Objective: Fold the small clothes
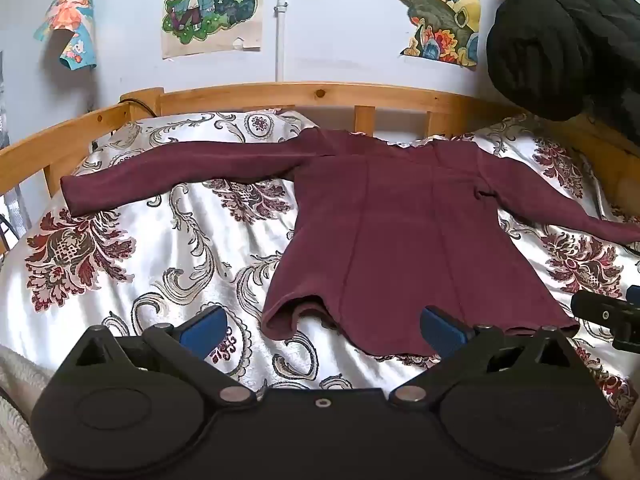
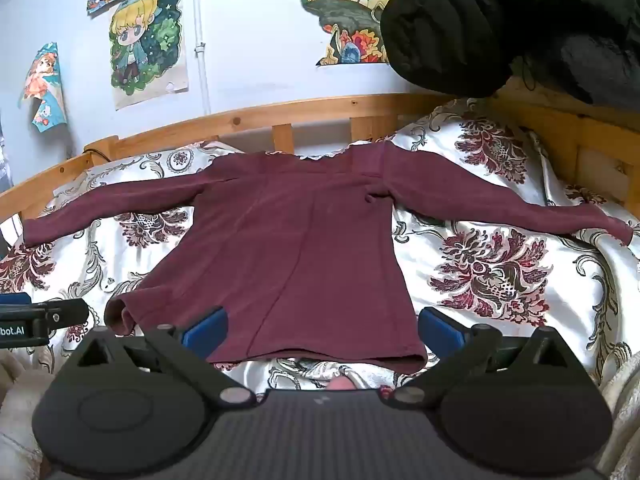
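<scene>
Pale blue wall (image 1: 340,32) backs a wooden bed frame (image 1: 280,94), with cartoon posters (image 1: 212,4) taped up at 11 and 1 o'clock and a black padded jacket (image 1: 560,40) hanging at 2 o'clock in both views. On the bed lies a satin bedspread (image 1: 160,248) patterned with dark red and grey scrollwork. A maroon long-sleeved top (image 1: 400,232) is spread flat on it, neckline toward the headboard at 12 o'clock and hem toward the cameras at 6 o'clock, both sleeves stretched out sideways toward 9 and 3 o'clock. A small wrinkle sits near the armpit on the 3 o'clock side, and the hem corner at 7 o'clock is lifted so its inside shows. The left hand-held gripper (image 1: 322,330) hovers near that hem corner with its blue-padded fingers (image 1: 204,330) spread wide and nothing between the pads; the finger toward 3 o'clock is over the hem edge, but whether it touches the cloth I cannot tell. The right hand-held gripper (image 2: 322,330) is likewise spread to its widest, straddling the middle of the hem, its fingertips over the fabric edge without pinching it. In the right wrist view, the left tool's black body shows at 9 o'clock, beside the bedspread.
</scene>
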`<act>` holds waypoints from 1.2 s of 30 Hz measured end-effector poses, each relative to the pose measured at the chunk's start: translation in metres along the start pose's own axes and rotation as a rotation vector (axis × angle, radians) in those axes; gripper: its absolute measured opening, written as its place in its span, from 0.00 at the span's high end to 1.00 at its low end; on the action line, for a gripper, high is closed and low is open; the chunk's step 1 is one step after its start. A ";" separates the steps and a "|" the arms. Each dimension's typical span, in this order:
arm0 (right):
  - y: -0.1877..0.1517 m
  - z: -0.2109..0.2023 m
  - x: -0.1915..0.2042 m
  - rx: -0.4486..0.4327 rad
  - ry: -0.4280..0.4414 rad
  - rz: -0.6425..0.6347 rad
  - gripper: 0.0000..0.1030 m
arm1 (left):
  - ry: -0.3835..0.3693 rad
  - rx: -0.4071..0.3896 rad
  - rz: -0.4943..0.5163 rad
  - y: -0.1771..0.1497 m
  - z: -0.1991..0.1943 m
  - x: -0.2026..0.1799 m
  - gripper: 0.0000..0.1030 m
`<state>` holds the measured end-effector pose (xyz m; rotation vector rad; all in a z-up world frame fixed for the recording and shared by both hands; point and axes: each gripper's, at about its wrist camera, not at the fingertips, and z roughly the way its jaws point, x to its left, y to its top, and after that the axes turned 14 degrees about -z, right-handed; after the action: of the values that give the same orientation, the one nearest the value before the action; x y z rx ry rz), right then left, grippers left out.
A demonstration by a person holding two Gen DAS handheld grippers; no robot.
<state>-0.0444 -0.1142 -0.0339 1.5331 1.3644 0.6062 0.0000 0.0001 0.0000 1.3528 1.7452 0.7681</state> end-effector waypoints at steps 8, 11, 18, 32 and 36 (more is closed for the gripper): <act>0.000 0.000 0.000 0.002 0.000 0.000 0.00 | 0.015 0.001 -0.003 0.001 0.000 0.001 0.01; 0.000 0.000 0.000 0.003 0.001 0.000 0.00 | 0.006 0.004 0.005 0.000 0.000 0.000 0.01; -0.001 0.001 0.000 0.005 0.000 0.000 0.00 | 0.007 0.006 0.004 -0.009 0.005 0.000 0.01; -0.001 0.001 0.000 0.008 -0.001 -0.001 0.00 | 0.008 0.014 0.004 -0.009 0.006 0.001 0.01; -0.001 0.001 0.000 0.009 -0.001 0.000 0.00 | 0.009 0.016 0.004 -0.009 0.006 0.000 0.01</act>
<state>-0.0439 -0.1144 -0.0356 1.5402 1.3687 0.5999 0.0010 -0.0016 -0.0103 1.3657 1.7598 0.7647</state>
